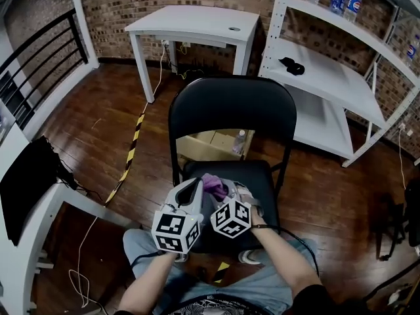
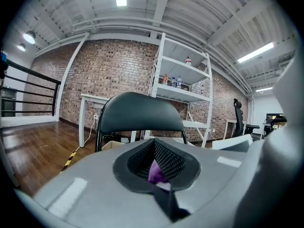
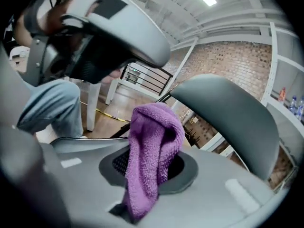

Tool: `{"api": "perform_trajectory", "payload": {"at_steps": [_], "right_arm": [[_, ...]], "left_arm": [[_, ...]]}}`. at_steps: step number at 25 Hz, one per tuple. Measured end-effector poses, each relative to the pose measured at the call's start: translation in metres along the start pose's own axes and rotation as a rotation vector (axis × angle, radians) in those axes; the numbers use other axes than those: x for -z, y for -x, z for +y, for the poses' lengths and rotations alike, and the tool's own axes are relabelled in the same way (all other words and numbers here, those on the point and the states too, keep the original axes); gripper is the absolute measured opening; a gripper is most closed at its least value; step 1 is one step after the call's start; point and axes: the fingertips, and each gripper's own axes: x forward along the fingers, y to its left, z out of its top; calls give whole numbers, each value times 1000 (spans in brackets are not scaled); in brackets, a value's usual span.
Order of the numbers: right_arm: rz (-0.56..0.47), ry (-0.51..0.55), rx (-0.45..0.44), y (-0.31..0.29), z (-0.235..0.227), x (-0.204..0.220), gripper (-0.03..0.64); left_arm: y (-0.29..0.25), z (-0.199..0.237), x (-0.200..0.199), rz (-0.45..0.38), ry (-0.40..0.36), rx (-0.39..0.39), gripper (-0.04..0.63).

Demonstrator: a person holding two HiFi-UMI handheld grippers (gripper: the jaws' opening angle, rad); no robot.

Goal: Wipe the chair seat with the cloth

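Purple cloth (image 3: 153,144) is bunched at lower centre of frame, over the front of the black chair seat (image 1: 266,176), not spread flat. Your right gripper (image 3: 142,189) is clamped on it, and your left gripper (image 2: 156,175) pinches a purple corner. I'd call this pre-wipe. Next: press the cloth flat and sweep. The cardboard box (image 1: 207,146) behind the chair seems to hold a bottle (image 1: 241,141), partly hidden.
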Motion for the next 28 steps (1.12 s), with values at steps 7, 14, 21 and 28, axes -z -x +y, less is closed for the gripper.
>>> {"api": "perform_trajectory", "payload": {"at_steps": [7,14,21,28], "right_arm": [[73,57,30,-64,-49,15,84],[231,73,47,-119,-70,74,84],[329,71,4,-139,-62,105,84],[296,71,-28,-122,-39,98,84]], "left_arm": [[-11,-2,10,49,19,24,6],[-16,0,23,96,23,23,6],[-23,1,29,119,16,32,6],[-25,-1,25,91,15,24,6]]}}
